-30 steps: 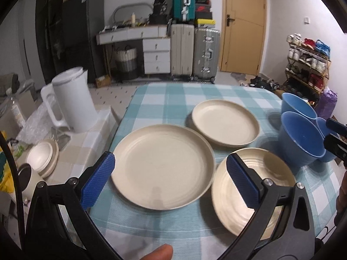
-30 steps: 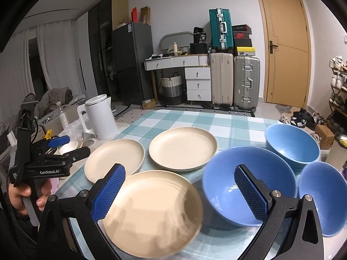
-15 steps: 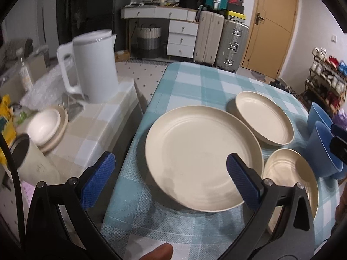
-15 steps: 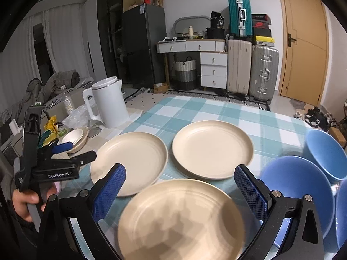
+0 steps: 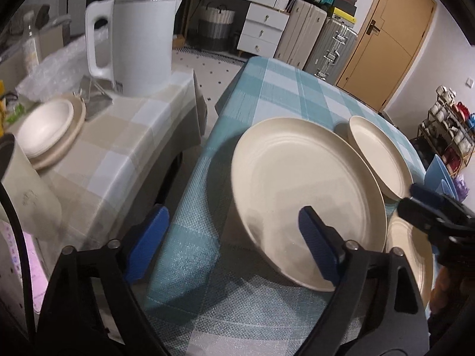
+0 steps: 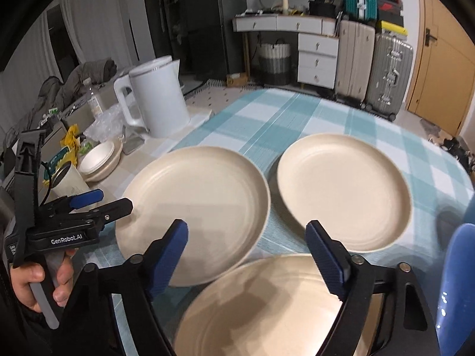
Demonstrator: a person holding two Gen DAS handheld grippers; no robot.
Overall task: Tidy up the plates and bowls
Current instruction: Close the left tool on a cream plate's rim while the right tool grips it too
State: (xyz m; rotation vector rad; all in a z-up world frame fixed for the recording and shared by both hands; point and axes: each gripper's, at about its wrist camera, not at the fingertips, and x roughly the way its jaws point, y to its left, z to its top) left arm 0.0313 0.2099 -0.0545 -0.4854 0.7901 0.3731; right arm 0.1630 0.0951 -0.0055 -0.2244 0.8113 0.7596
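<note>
Left gripper (image 5: 234, 243) jaws apart and just closing, straddling the large cream plate's (image 5: 299, 190) near-left rim without pressing it, right gripper (image 6: 252, 255) jaws apart, also narrowing, empty above the nearest plate (image 6: 267, 305), third plate (image 6: 344, 190) at two o'clock, teal checked tablecloth (image 6: 297, 118) beneath.

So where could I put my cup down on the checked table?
The far end of the tablecloth, beyond the two back plates, is bare. Near the front it's crowded: three plates almost touching, blue bowls on the right. The side table by the kettle is cluttered.
</note>
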